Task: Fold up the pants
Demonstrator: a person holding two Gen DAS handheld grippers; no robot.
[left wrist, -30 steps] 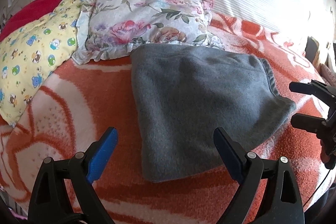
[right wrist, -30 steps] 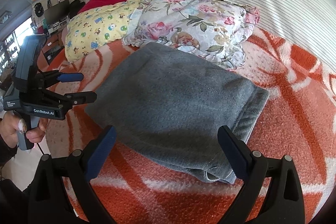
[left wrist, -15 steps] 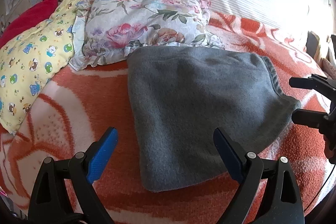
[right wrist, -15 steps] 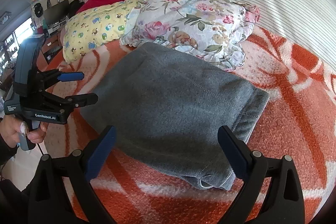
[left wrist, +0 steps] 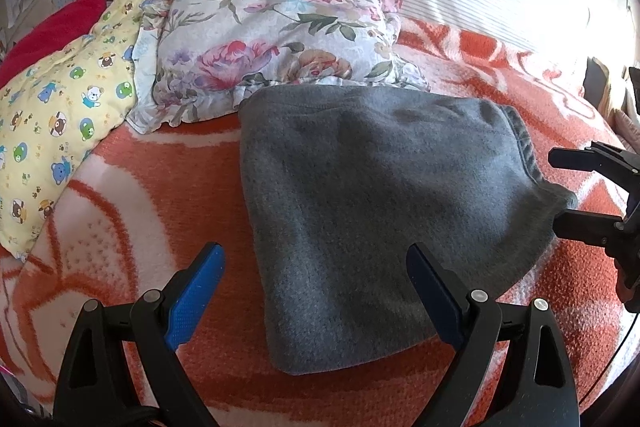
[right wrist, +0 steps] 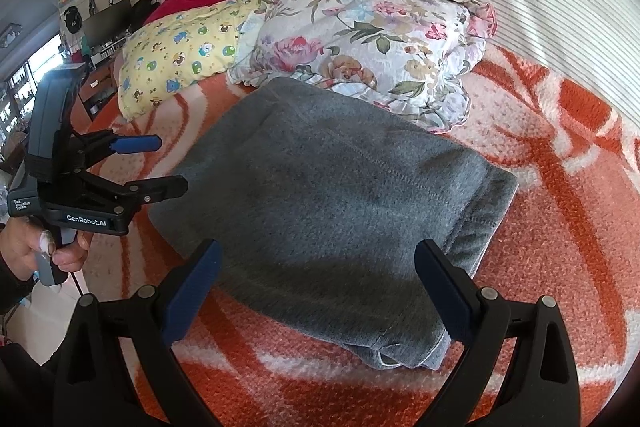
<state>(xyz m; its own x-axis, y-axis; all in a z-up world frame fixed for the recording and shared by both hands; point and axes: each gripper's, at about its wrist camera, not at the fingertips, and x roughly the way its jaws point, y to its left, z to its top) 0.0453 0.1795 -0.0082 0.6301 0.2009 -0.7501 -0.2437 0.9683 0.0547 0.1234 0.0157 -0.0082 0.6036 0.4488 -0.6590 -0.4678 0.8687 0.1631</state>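
Both my grippers spread wide, empty: left gripper [left wrist: 312,291], right gripper [right wrist: 316,287]. Folded grey pants [left wrist: 380,211] flat on orange blanket [left wrist: 140,195], far edge touching floral pillow [left wrist: 276,39]; yellow pillow [left wrist: 60,99] beside it

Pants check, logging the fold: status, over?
Both claws open, left, right, holding nothing. Grey pants folded on orange blanket. Floral pillow touches the far edge.
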